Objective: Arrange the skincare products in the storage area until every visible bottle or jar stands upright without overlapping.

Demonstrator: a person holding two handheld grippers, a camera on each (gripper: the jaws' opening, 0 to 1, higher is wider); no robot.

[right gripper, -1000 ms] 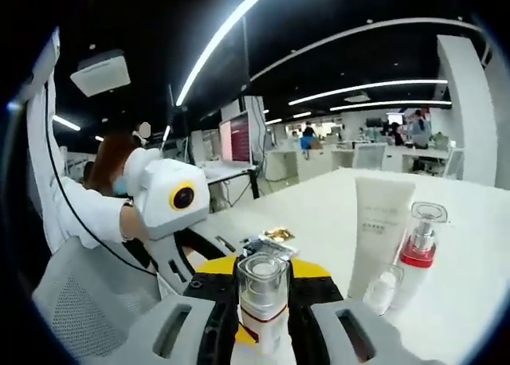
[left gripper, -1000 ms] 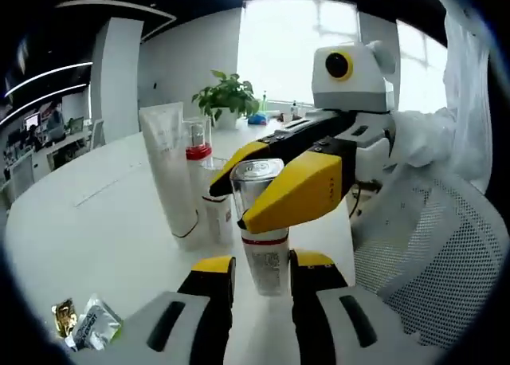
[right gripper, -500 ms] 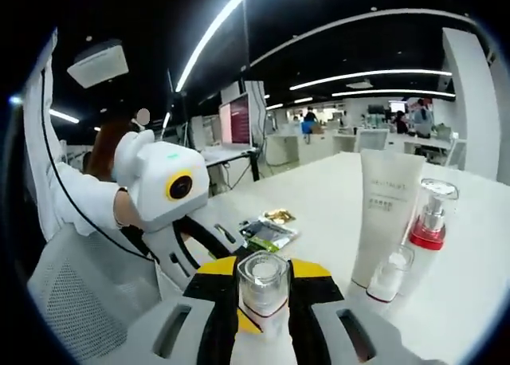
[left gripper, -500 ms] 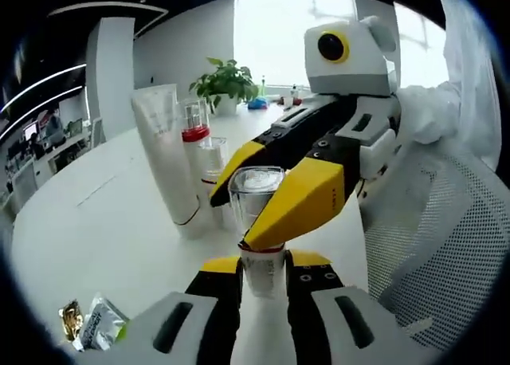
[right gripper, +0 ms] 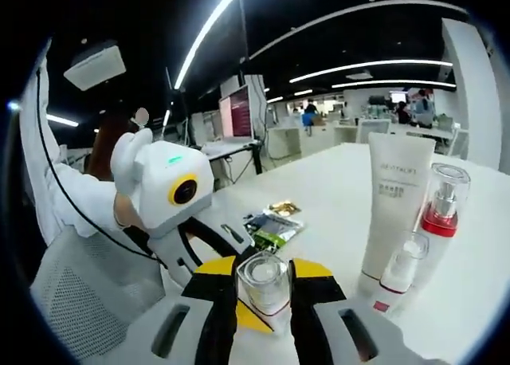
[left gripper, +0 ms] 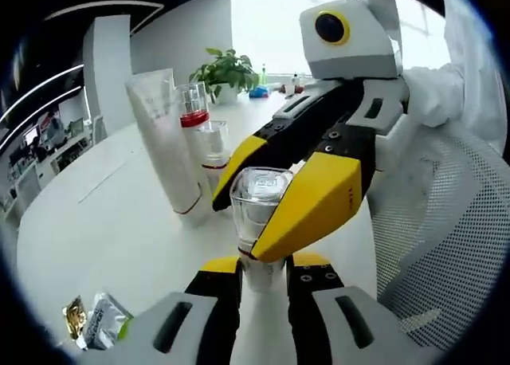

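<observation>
Change: clear-capped pump bottle (left gripper: 256, 213) sits lower between both grippers' jaws than a second ago; white tube (left gripper: 167, 138) appears nearer
Left gripper (left gripper: 264, 271): jaws closed on bottle's base
Right gripper (right gripper: 264, 279): jaws clamped on bottle just below its cap
Table (left gripper: 103, 221): tube, red-collared pump bottle (right gripper: 441, 209) and small bottle (right gripper: 402, 265) upright, close together; sachets (right gripper: 273, 224) apart

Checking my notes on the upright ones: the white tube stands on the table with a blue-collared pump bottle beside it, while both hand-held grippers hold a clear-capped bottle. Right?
Not quite: the pump bottle beside the white tube has a red collar, not blue, as the right gripper view shows. The rest holds.
</observation>
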